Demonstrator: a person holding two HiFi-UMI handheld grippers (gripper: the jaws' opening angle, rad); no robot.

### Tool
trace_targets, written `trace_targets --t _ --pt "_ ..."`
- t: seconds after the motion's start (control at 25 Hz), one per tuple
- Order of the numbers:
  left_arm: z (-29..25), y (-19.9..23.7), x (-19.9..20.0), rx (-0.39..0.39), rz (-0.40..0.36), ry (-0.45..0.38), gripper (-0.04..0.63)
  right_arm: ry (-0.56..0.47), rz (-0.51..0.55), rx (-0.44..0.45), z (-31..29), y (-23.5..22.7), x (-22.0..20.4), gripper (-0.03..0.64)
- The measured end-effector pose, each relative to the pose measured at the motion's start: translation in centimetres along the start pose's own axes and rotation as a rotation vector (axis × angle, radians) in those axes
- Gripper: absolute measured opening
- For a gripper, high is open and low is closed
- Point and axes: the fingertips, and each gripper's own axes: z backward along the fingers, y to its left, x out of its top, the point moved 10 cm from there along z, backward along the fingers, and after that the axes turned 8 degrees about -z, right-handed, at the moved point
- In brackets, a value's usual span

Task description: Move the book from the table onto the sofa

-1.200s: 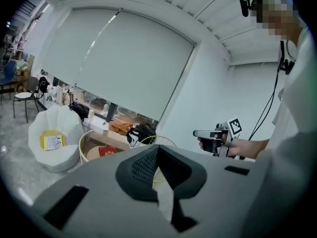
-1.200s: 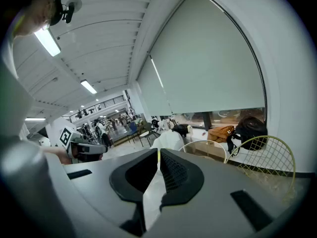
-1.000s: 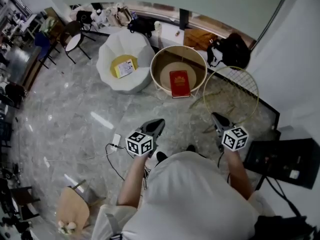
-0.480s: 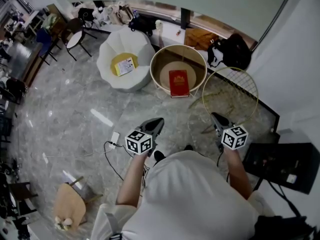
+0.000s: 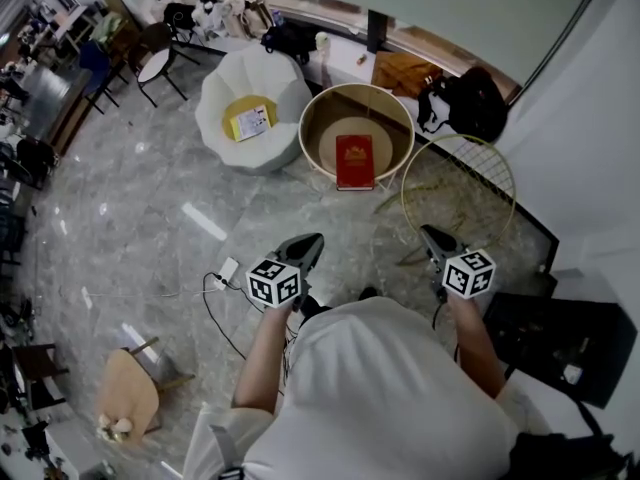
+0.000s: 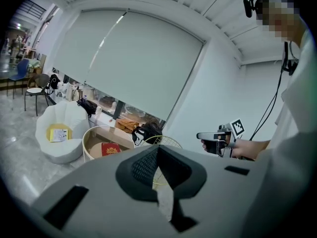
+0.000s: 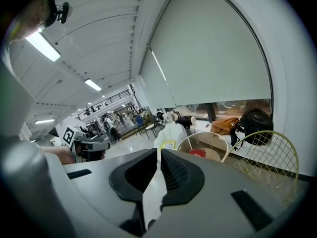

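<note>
A red book [image 5: 354, 160] lies flat inside the round, high-rimmed table [image 5: 312, 118], far ahead of both grippers. To the table's left stands the white shell-shaped sofa [image 5: 222, 90], with a yellow cushion and a paper [image 5: 250, 121] on its seat. My left gripper [image 5: 312, 240] is held at waist height, shut and empty. My right gripper [image 5: 428, 233] is level with it, also shut with nothing in it. The left gripper view has the book [image 6: 110, 148] small beyond the shut jaws. In the right gripper view the book [image 7: 197, 153] shows past the closed fingertips.
A gold wire-topped side table [image 5: 458, 188] stands right of the round table. A black backpack [image 5: 470, 98] and a brown bag [image 5: 405, 73] lie behind. A power strip with cables [image 5: 228, 271] lies on the floor by my left foot. A wooden stool [image 5: 130, 398] sits at lower left, a black case [image 5: 560, 338] at right.
The whole scene has slid a little in the head view as the person moves toward the table. Both grippers have stayed shut and empty. The book has not moved on the table.
</note>
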Motion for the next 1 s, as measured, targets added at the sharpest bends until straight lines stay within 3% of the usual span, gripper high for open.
trace_targets --t 0.44,0.76,1.0 --pt "-0.7 -1.0 -0.6 0.088 0.038 -0.017 0.002 0.040 0.024 0.051 0.3 -3.2 0.8 0.046" --pt "-1.1 -0.5 -1.1 0.089 0.057 -0.009 0.002 0.056 0.014 0.060 -0.5 -3.6 0.6 0.046" --pt "-2.2 2.3 -0.8 0.065 0.057 0.004 0.002 0.048 0.002 0.027 -1.9 -3.9 0.5 0.046"
